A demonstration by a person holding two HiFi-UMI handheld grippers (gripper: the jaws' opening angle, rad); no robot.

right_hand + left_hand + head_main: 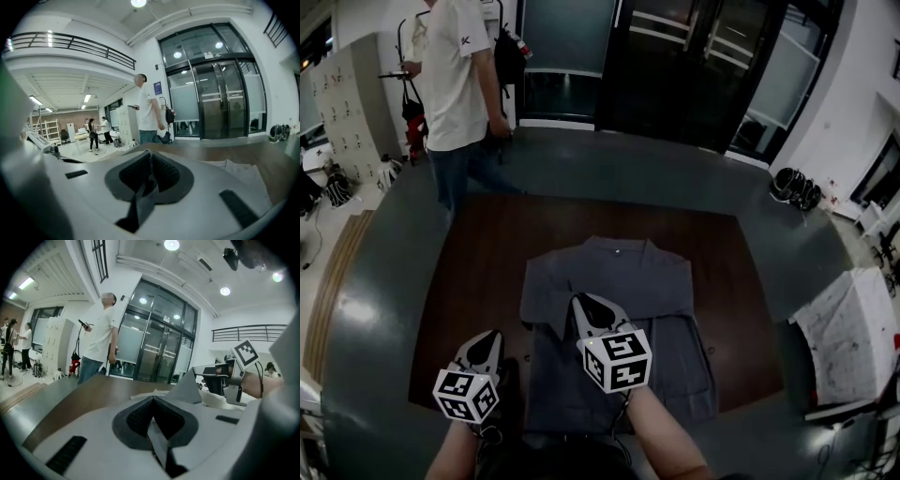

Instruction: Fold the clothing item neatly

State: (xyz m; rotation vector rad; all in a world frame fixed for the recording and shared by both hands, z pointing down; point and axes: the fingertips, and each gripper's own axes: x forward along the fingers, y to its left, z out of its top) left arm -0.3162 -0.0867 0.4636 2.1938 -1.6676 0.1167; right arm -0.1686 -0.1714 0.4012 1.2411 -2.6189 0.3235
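Note:
A grey button-up shirt (pixel 652 291) lies on the brown table (pixel 487 244), collar at the far side. My right gripper (pixel 582 301) is over the shirt's left half, shut on a strip of its grey fabric (pixel 140 201). My left gripper (pixel 491 336) hangs near the table's front left, just off the shirt's left edge, and is shut on a thin grey fold (pixel 157 441). In the left gripper view the right gripper (pixel 220 378) shows at the right with a raised peak of grey cloth (pixel 187 387) beside it. Which part of the shirt each gripper holds is hidden.
A person in a white T-shirt (pixel 455 75) stands beyond the table's far left corner. Glass doors (pixel 694 66) close the back. Shoes (pixel 795 187) lie on the floor at right. A white stained surface (pixel 853 333) stands right of the table.

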